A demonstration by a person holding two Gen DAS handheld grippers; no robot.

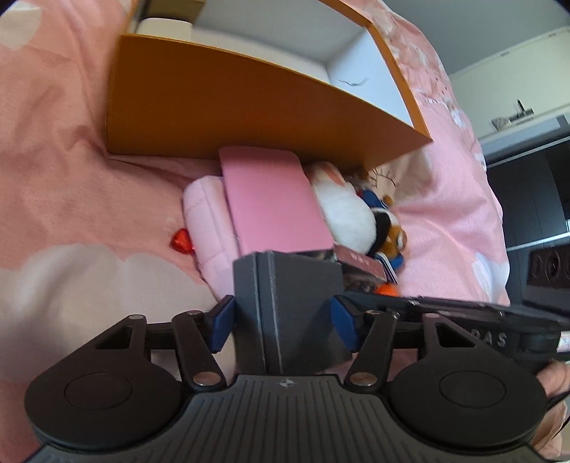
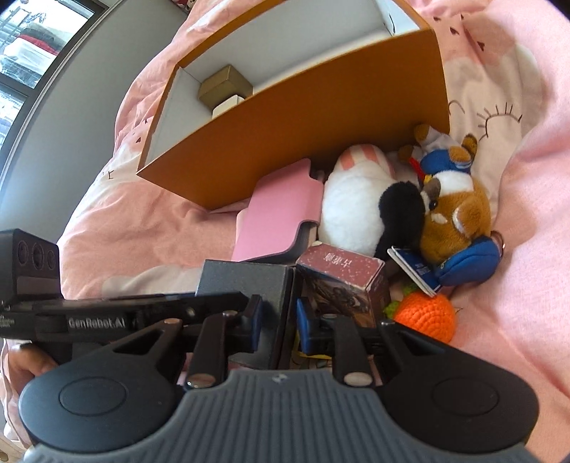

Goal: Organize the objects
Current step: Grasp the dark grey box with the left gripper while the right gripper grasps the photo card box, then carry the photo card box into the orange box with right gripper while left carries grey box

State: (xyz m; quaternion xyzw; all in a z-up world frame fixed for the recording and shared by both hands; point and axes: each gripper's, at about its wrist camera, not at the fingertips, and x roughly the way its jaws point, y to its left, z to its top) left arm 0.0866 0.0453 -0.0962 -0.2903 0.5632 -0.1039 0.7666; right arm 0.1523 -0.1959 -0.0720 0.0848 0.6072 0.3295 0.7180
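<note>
My left gripper [image 1: 283,326] is shut on a dark grey box [image 1: 288,302], its blue pads pressing both sides. The same grey box [image 2: 245,277] shows in the right wrist view, where my right gripper [image 2: 279,326] has its fingers around the box's right edge; I cannot tell if it grips it. An orange storage box [image 1: 228,107] with a white inside lies behind on the pink bedding; it also shows in the right wrist view [image 2: 306,131]. A pink flat case [image 1: 274,203], a white plush [image 2: 352,210], a brown plush [image 2: 456,220] and a small printed carton [image 2: 342,281] lie between.
An orange crocheted ball [image 2: 425,313] lies right of the carton. A red wrapped sweet [image 1: 181,241] sits on the bedding [image 1: 53,178] at left. A gold box [image 2: 224,85] and a white item [image 1: 164,26] are inside the orange box. A pink pouch [image 1: 206,220] lies under the case.
</note>
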